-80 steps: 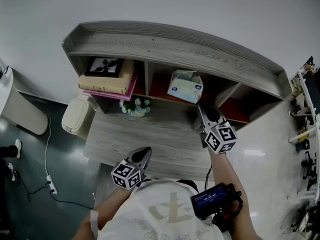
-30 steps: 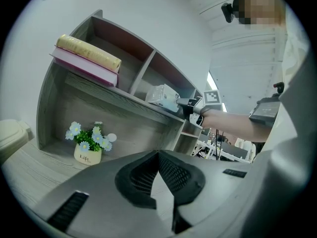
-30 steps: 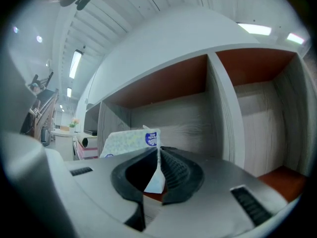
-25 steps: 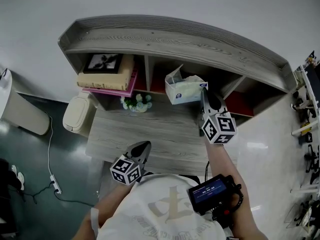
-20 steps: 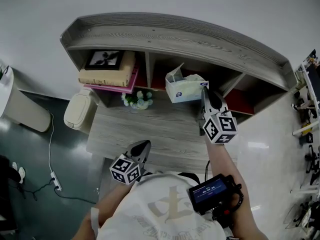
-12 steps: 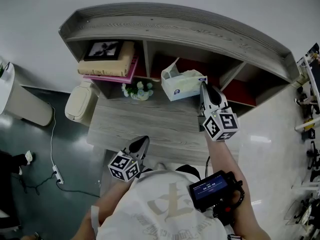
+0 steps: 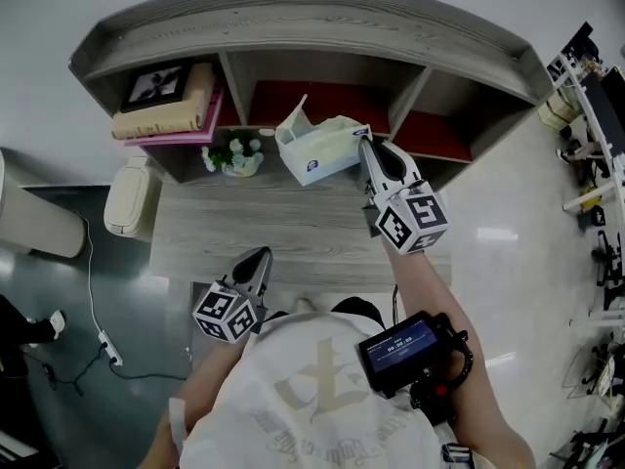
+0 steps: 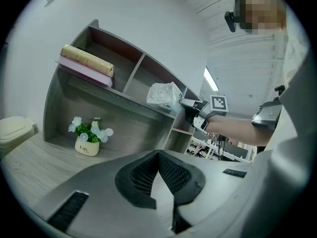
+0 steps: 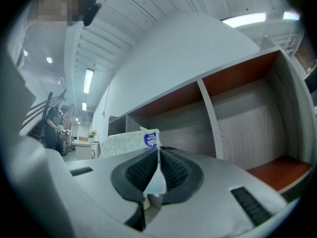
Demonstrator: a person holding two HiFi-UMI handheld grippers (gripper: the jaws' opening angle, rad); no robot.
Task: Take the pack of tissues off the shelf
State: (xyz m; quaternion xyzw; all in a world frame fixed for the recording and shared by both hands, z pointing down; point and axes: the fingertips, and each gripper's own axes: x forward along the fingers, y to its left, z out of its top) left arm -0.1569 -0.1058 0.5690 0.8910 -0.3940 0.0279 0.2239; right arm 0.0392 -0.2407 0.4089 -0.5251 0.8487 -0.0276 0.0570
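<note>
The jaws of your right gripper (image 9: 158, 152) are clenched on a thin flap of wrapper at the end of the pack of tissues (image 9: 127, 142), with the film pinched flat between the pads. The pack juts ahead and to the left of those jaws, and its round blue label sits just past their tips. In the head view it hangs tilted from the jaw tips, in front of the middle compartment of the shelf (image 7: 293, 22) and over the back of the desk (image 7: 283, 233). To the right of the jaws is the right compartment with its red floor.

The jaws of your left gripper (image 8: 157, 153) are pressed together with nothing between them. They are low over the near edge of the desk, well apart from the pack. Ahead and to their left a small flower pot (image 8: 89, 144) stands on the desk below the shelf. Above it a stack of books (image 8: 85, 63) lies in the left compartment.
</note>
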